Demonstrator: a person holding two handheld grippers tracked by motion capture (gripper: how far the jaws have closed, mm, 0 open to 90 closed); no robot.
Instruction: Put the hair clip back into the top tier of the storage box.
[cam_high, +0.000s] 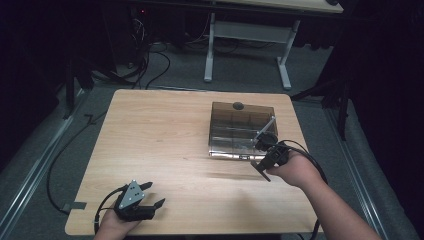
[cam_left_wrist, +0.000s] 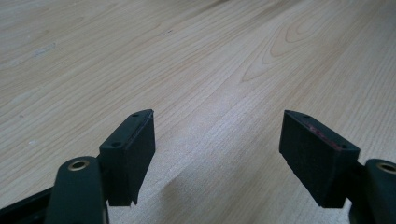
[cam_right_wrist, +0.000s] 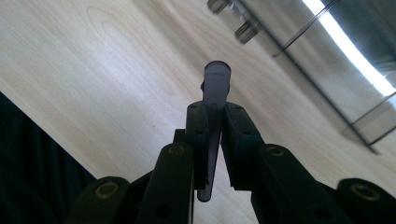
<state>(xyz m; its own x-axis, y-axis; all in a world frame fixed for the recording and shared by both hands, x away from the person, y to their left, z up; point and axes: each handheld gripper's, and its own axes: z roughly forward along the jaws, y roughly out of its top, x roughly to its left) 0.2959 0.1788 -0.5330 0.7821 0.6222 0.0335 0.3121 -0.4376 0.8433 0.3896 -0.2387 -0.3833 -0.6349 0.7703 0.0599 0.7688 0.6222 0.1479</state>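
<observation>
My right gripper hovers over the table just in front of a smoky see-through compartment box. In the right gripper view its jaws are shut on a thin grey tube with a rounded cap, which sticks out past the fingertips. The box lies ahead and to the right of the tube. My left gripper rests near the table's front left edge. Its jaws stand wide open over bare wood with nothing between them.
The box has several compartments, a dark knob at its back edge and a thin grey rod slanting up at its right side. The wooden table is bordered by dark floor, cables and a white desk frame beyond.
</observation>
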